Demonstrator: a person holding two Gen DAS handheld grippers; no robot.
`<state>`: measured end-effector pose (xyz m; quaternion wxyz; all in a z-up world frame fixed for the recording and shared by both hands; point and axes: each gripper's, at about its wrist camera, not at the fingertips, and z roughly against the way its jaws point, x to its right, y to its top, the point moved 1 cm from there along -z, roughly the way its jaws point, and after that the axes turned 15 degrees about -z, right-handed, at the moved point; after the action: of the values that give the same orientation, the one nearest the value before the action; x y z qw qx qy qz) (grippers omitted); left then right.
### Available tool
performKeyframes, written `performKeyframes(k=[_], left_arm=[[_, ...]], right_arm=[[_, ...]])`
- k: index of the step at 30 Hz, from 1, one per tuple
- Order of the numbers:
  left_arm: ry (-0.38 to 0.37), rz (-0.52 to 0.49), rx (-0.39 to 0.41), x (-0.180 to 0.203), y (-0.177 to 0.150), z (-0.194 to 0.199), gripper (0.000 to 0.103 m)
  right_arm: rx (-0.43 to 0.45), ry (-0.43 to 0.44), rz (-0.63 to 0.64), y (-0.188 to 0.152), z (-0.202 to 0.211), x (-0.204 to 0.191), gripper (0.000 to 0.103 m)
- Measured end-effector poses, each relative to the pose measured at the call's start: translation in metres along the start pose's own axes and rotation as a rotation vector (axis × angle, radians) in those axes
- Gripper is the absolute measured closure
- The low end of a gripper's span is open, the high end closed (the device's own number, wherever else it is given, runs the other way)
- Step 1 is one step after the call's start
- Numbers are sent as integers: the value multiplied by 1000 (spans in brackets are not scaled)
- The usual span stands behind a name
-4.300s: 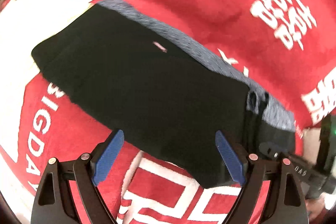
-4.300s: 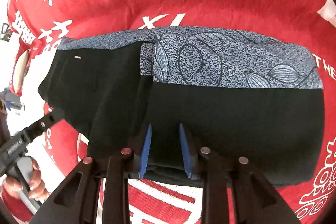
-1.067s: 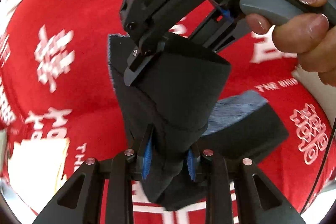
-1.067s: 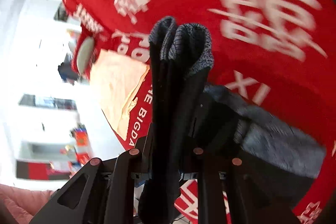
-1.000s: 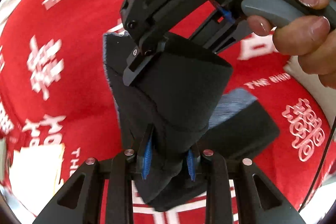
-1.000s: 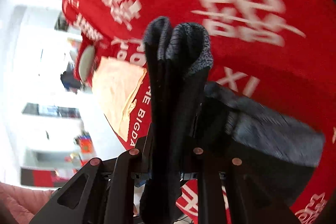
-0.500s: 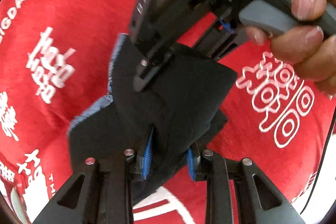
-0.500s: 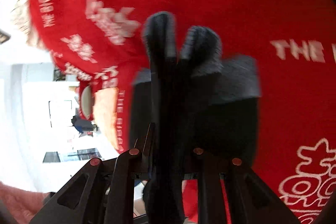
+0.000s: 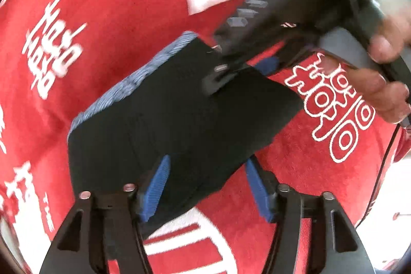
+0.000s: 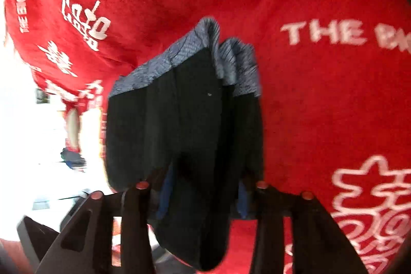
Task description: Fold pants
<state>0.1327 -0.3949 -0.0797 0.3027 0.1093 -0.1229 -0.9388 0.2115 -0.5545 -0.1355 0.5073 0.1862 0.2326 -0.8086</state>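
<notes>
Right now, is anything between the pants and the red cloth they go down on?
Nothing visible. The folded pants look flat on the red cloth, with bare cloth all round them. The left gripper is open astride the near edge. The right gripper has fabric between its fingers, but its grip is too blurred to judge.
</notes>
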Motion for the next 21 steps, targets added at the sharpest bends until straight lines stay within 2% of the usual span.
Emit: performKeyframes(k=[1,4,7,11,13,16,21], left_arm=[[6,35,-2,-9,-5,4,22],[23,139,-23,-43,-23,10,22],[37,220,-66,-68,-34,8,22],[9,350,-124,-100,-55,-2,22],[5,395,-152,-109,-65,-6,22],[-19,435,-175,-117,-76,-14,22],[-23,427,-180,-117,-81,-19,22]], right_arm=[[36,-78,22,-2,6,-5,45],[107,-264,70,-15,18,-14,44],[141,-290,55,-25,30,-17,44],[245,-376,50,-45,45,-26,44],[281,-378,71,-55,47,-36,44],[287,-362,93,-65,43,-47,44],[222,-372,91,-80,27,-39,44]])
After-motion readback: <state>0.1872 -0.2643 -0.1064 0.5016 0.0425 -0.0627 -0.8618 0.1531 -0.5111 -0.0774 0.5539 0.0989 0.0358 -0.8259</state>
